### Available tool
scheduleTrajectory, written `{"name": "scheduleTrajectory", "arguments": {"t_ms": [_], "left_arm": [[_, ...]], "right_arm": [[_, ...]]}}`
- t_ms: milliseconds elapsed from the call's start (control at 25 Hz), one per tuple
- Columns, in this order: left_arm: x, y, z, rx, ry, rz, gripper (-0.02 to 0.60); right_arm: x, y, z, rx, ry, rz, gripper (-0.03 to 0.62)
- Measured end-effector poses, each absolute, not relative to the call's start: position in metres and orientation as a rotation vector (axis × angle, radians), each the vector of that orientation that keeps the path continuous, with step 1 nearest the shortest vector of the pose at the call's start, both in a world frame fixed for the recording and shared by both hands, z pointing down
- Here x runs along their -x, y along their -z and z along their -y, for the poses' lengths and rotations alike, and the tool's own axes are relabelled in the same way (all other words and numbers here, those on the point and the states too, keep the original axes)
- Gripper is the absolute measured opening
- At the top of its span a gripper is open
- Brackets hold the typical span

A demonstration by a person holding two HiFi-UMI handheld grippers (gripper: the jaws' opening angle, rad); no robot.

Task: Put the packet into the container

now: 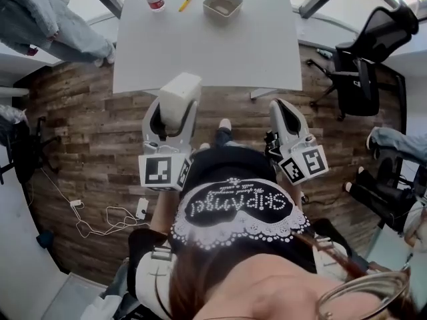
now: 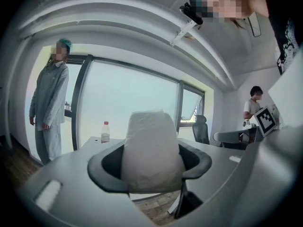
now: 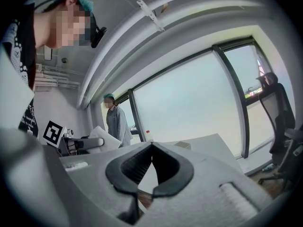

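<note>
the left gripper (image 1: 172, 120) is shut on a white packet (image 1: 181, 93), pinching its lower half while the top stands free. it looks light, soft and puffy, so a firm mid-body pinch should stop it sagging or slipping. the right gripper (image 3: 151, 148) is closed and empty. the container (image 1: 223, 4) sits well apart, at the table's (image 1: 207, 52) far edge.

Left gripper (image 1: 173, 115) clamped on packet (image 1: 181, 89), held close before torso — right gripper (image 1: 285, 105) closed, empty.

White packet (image 1: 181, 92) upright in left claw (image 1: 175, 121)
</note>
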State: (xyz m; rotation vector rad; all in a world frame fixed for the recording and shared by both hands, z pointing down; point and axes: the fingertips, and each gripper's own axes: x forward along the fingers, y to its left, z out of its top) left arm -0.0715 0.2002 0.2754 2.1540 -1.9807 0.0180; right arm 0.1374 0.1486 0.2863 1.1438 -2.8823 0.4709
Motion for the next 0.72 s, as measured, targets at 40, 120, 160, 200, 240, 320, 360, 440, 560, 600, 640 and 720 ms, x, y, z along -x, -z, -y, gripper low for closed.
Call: {"name": "scheduleTrajectory", "arguments": {"t_ms": [40, 120, 160, 200, 240, 320, 360, 440, 560, 600, 640, 720], "left_arm": [[0.069, -0.277, -0.196, -2.149, -0.024, 1.984, 0.284], [0.065, -0.279, -0.187, -2.136, -0.033, 1.998, 0.284], [0.063, -0.279, -0.182, -2.124, -0.035, 2.008, 0.284], [0.062, -0.279, -0.179, -2.107, -0.036, 2.019, 0.284], [0.061, -0.279, -0.176, -2.088, -0.035, 2.030, 0.284], [0.058, -0.283, -0.171, -2.057, -0.030, 2.044, 0.284], [0.056, -0.284, -0.169, -2.048, -0.030, 2.048, 0.284], [0.054, -0.287, -0.165, -2.043, -0.036, 2.055, 0.284], [0.053, -0.286, -0.160, -2.032, -0.047, 2.073, 0.284], [0.053, -0.286, -0.158, -2.029, -0.049, 2.079, 0.284], [0.053, -0.285, -0.156, -2.028, -0.050, 2.083, 0.284], [0.054, -0.284, -0.149, -2.036, -0.054, 2.082, 0.284]], "right_arm": [[-0.141, -0.286, -0.142, -1.143, -0.473, 2.882, -0.005], [-0.148, -0.286, -0.130, -1.141, -0.474, 2.885, -0.005], [-0.151, -0.287, -0.124, -1.138, -0.476, 2.887, -0.005], [-0.154, -0.288, -0.119, -1.134, -0.478, 2.889, -0.005], [-0.156, -0.290, -0.114, -1.129, -0.481, 2.889, -0.005], [-0.161, -0.293, -0.106, -1.119, -0.484, 2.887, -0.005], [-0.164, -0.294, -0.102, -1.115, -0.485, 2.886, -0.005], [-0.167, -0.296, -0.095, -1.110, -0.487, 2.889, -0.005], [-0.173, -0.297, -0.090, -1.104, -0.497, 2.892, -0.005], [-0.175, -0.298, -0.089, -1.105, -0.500, 2.891, -0.005], [-0.176, -0.298, -0.087, -1.108, -0.502, 2.889, -0.005], [-0.179, -0.298, -0.083, -1.123, -0.502, 2.882, -0.005]]}}
